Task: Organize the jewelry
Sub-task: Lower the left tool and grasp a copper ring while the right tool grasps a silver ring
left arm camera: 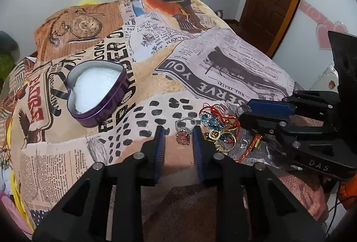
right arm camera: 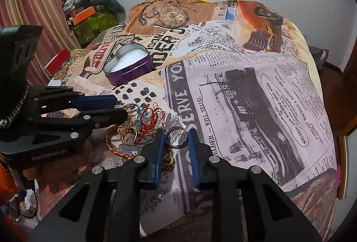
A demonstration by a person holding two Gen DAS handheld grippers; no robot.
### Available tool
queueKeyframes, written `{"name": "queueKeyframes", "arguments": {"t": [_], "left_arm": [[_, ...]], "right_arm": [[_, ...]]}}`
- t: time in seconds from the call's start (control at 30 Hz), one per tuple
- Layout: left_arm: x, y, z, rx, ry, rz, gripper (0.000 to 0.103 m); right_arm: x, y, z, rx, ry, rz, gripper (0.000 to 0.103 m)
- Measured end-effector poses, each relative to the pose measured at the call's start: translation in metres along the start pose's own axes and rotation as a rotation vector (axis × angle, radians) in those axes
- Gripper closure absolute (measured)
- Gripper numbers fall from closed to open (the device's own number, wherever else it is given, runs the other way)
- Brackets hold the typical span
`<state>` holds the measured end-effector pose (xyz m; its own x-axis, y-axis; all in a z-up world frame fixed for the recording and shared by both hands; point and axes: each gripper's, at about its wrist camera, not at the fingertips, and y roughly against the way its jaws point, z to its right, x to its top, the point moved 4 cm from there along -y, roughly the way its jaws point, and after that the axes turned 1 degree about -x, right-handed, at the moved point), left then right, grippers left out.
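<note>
Newsprint-patterned bedspread [left arm camera: 223, 59] is carrying a purple heart-shaped tin [left arm camera: 98, 94]. Left claw [left arm camera: 178, 132], nearly closed, is bracketing a pink-stoned silver ring [left arm camera: 183, 136]; right claw [right arm camera: 176, 137] is likewise flanking a plain silver band [right arm camera: 176, 137]. Both are light, stiff and slippery, best pinched across the hoop.

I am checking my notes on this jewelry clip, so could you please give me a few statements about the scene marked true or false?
1. The heart-shaped tin stands open with white padding inside. True.
2. A ring already lies in the tin. False: only padding shows.
3. The left gripper brackets a pink-stone ring. True.
4. The right gripper brackets a red bracelet. False: a plain silver ring sits between its fingers.
5. The jewelry pile lies on a bare wooden table. False: on a printed bedspread.
</note>
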<state>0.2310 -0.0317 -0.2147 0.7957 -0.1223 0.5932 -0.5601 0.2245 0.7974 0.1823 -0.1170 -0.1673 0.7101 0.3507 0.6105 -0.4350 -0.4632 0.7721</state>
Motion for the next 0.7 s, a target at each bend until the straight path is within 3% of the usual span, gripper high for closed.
{"name": "queueKeyframes", "arguments": {"t": [0.07, 0.33, 0.7], "left_arm": [[-0.001, 0.0, 0.004, 0.006, -0.014, 0.003, 0.092], [-0.002, 0.015, 0.009, -0.019, -0.009, 0.045, 0.092], [0.007, 0.067, -0.01, 0.007, 0.021, 0.155, 0.092]], "right_arm": [[0.0, 0.002, 0.001, -0.007, -0.008, 0.009, 0.084], [0.01, 0.021, 0.002, -0.032, -0.026, 0.051, 0.084], [0.035, 0.055, -0.02, -0.061, -0.001, 0.137, 0.084]]}}
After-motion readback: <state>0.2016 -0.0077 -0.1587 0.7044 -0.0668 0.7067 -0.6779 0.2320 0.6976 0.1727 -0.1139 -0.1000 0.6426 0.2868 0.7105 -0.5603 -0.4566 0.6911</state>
